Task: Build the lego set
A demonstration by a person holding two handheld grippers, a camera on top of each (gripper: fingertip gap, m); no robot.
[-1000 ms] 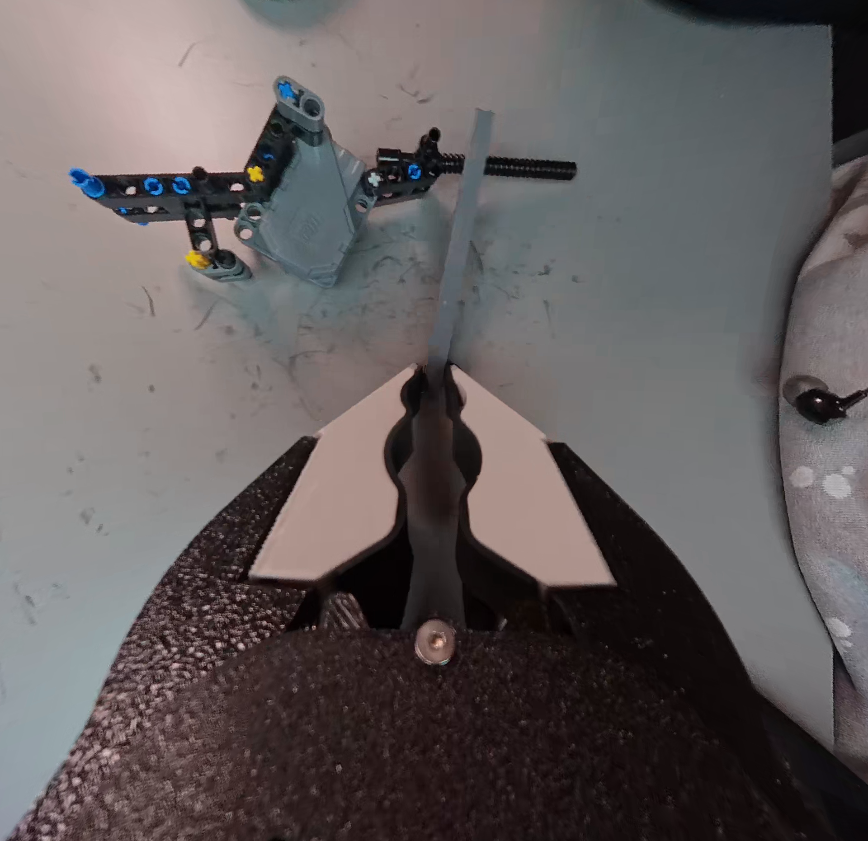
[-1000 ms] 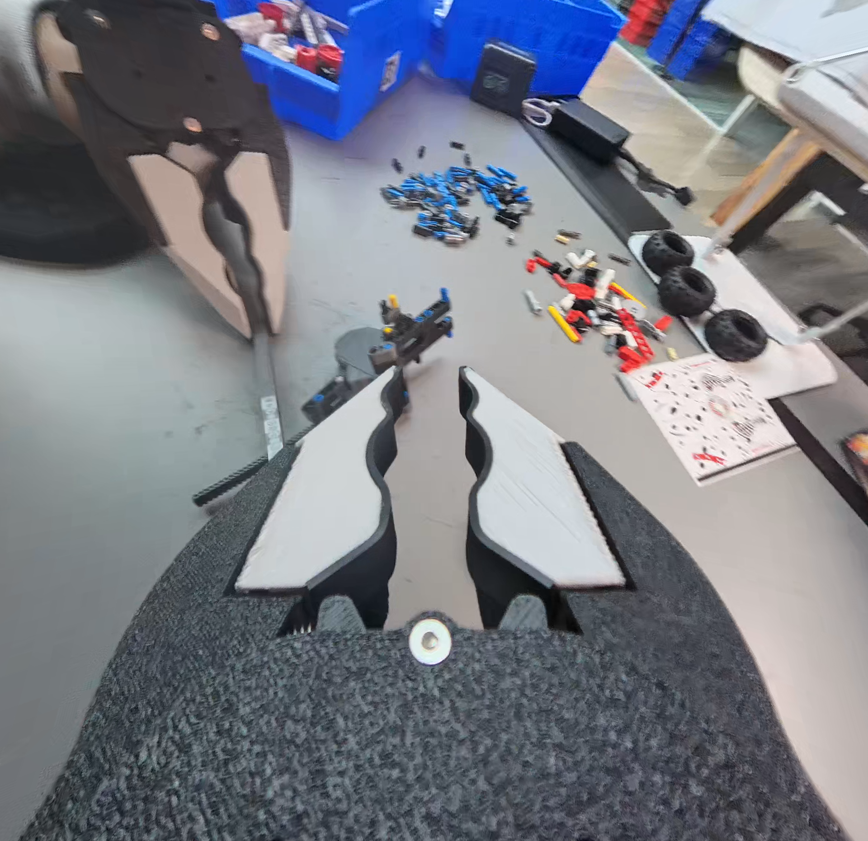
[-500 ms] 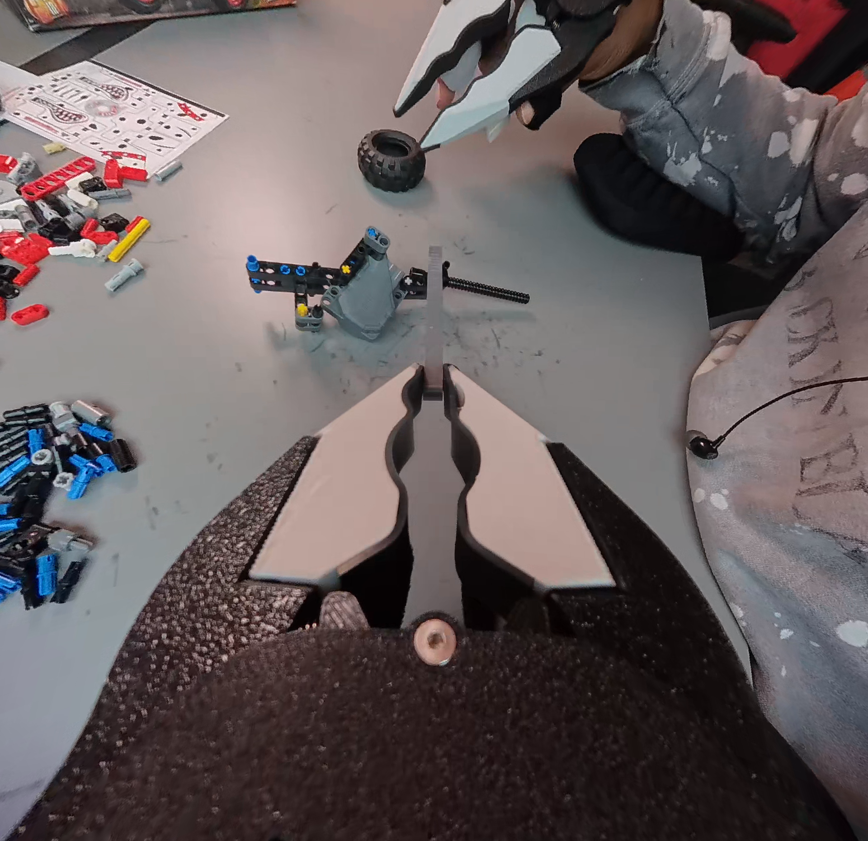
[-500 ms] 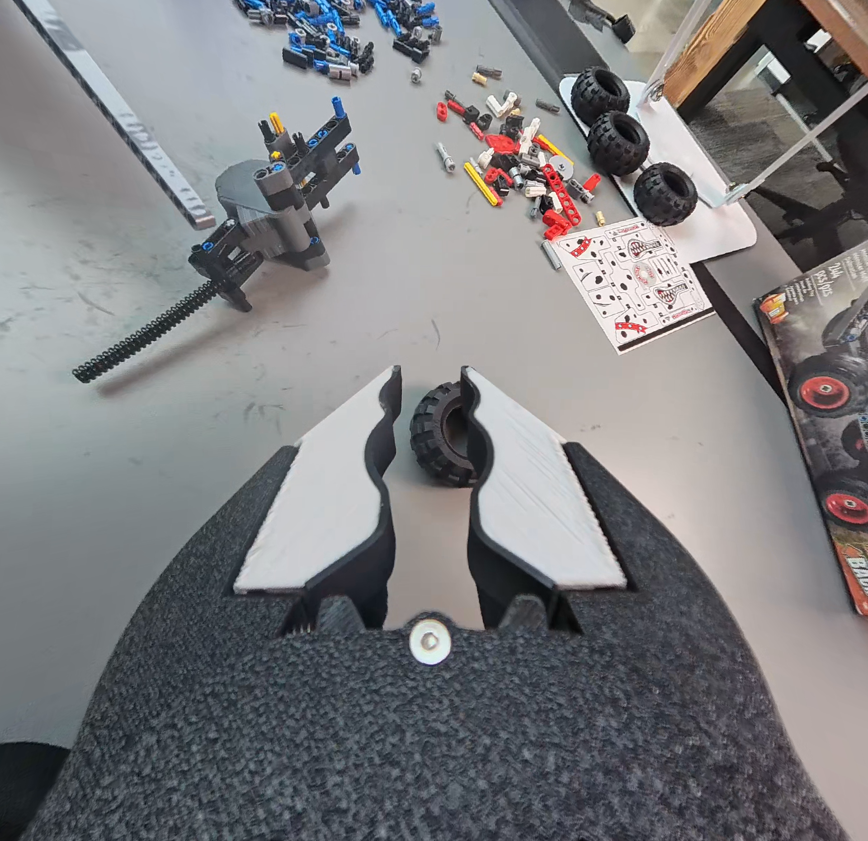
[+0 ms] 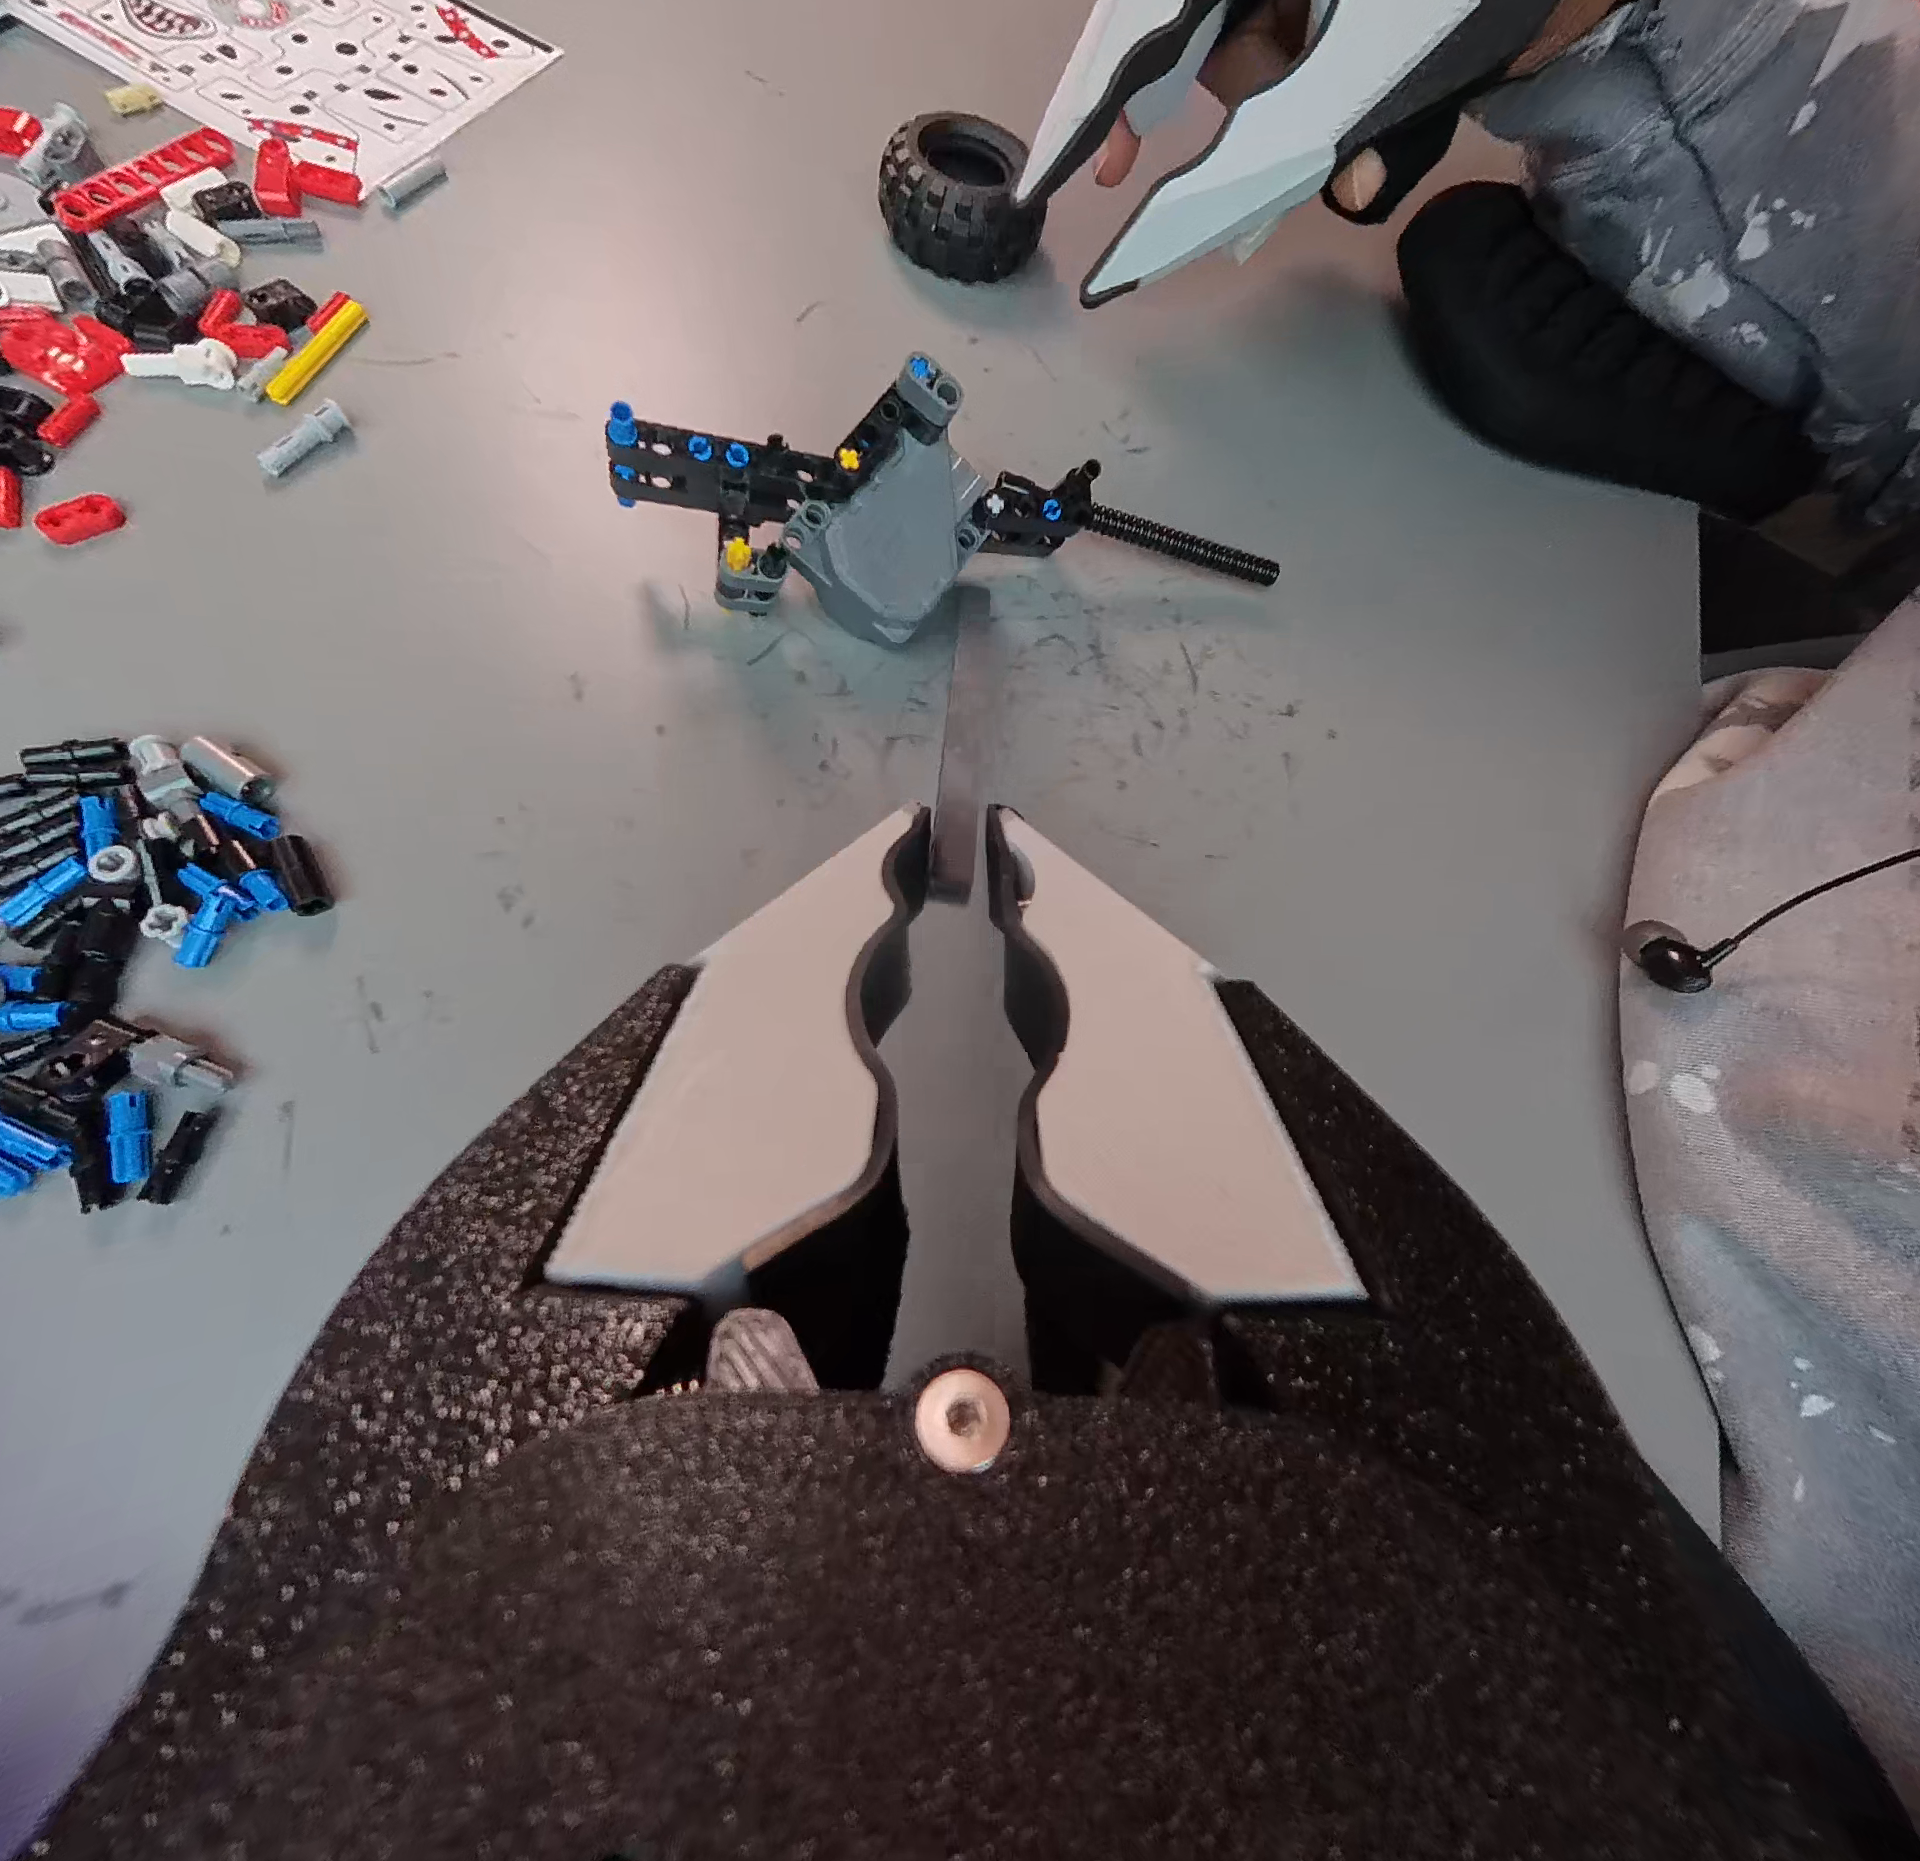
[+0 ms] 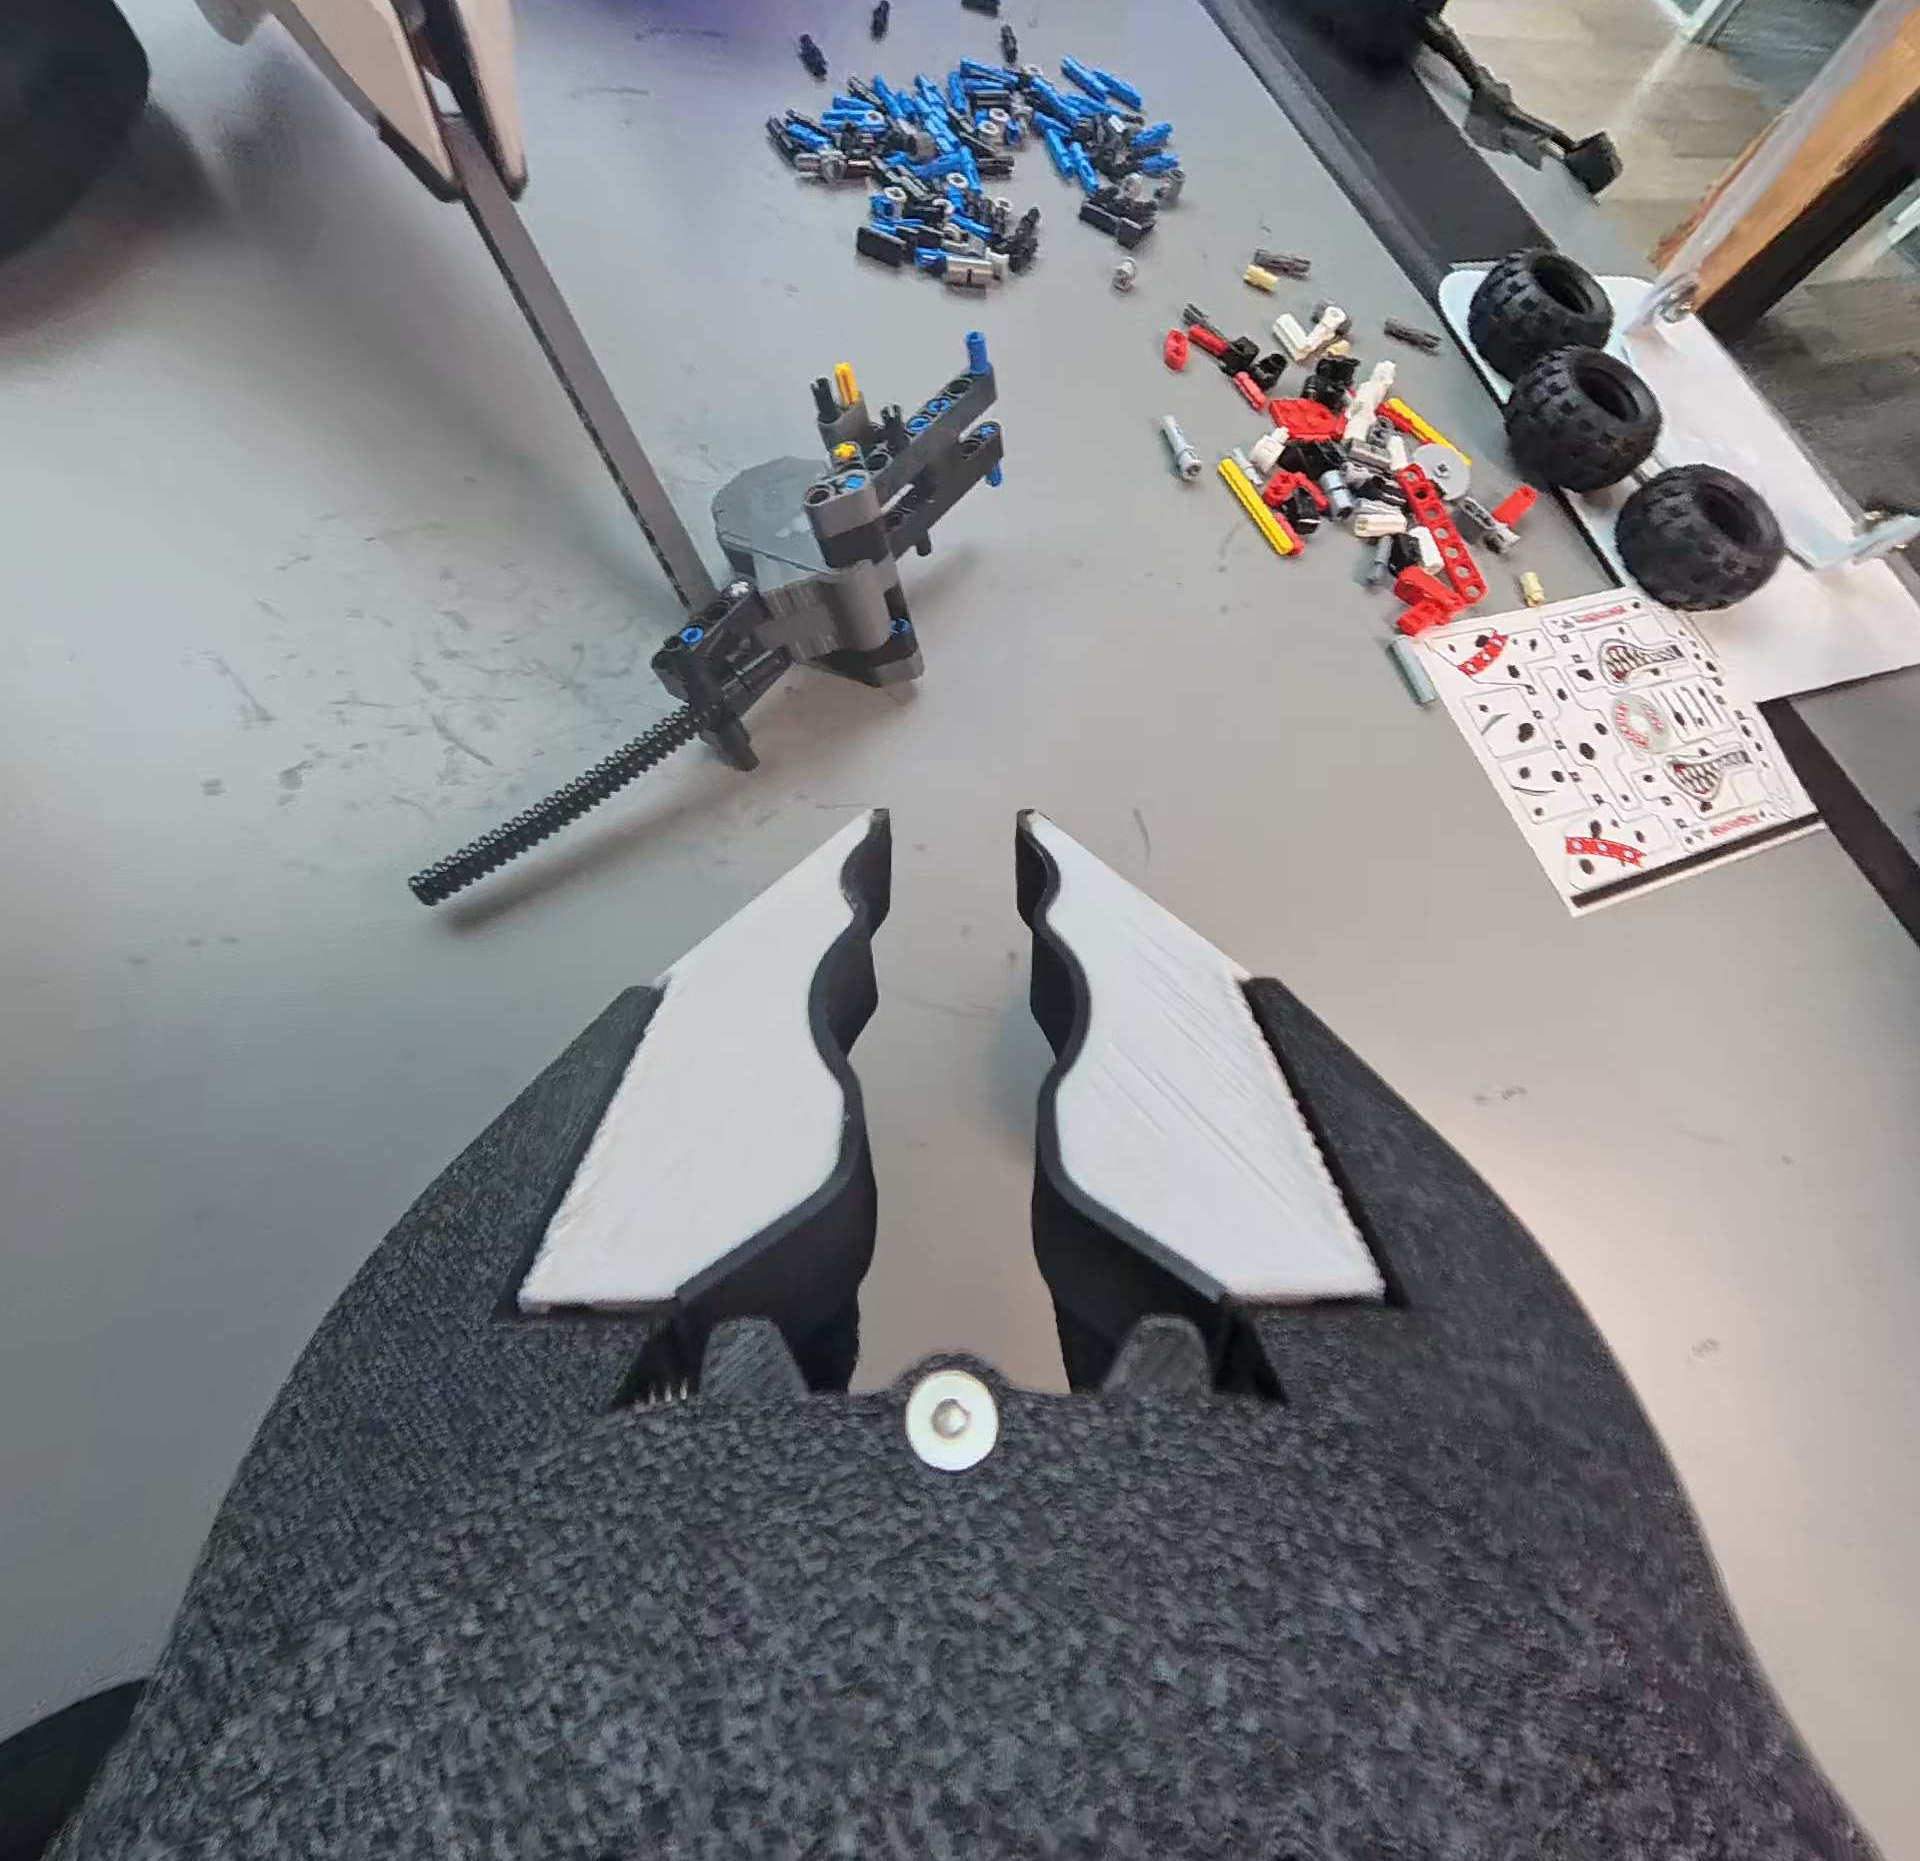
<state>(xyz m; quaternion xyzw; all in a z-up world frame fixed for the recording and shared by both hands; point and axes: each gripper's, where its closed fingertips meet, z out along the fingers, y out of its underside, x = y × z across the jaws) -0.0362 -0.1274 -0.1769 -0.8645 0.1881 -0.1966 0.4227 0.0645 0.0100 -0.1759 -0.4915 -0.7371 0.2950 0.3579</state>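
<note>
The partly built lego assembly (image 5: 868,507), black beams with blue pins on a grey block and a black ribbed rod, stands on the grey table; it also shows in the right wrist view (image 6: 821,554). My left gripper (image 5: 954,845) is shut on a long thin grey strip (image 5: 961,731) whose far tip reaches the grey block. The right wrist view shows that gripper (image 6: 473,175) and the strip (image 6: 582,377) slanting down to the assembly. My right gripper (image 6: 953,824) is open and empty. In the left wrist view it (image 5: 1058,248) has one fingertip at a black tyre (image 5: 961,196).
A pile of blue and black pins (image 5: 114,928) (image 6: 977,159), a pile of red, white and yellow parts (image 5: 135,253) (image 6: 1351,481) and a sticker sheet (image 5: 281,35) (image 6: 1621,741) lie on the table. Three tyres (image 6: 1579,429) sit at the right edge. A person's sleeve (image 5: 1766,1084) is at the right. Some 20 centimetres of space lies between my two pairs of fingers.
The tyre that was between my right gripper's fingers is out of that view; the gripper now looks at the assembly. My left gripper brought the strip's tip down against the grey block.
</note>
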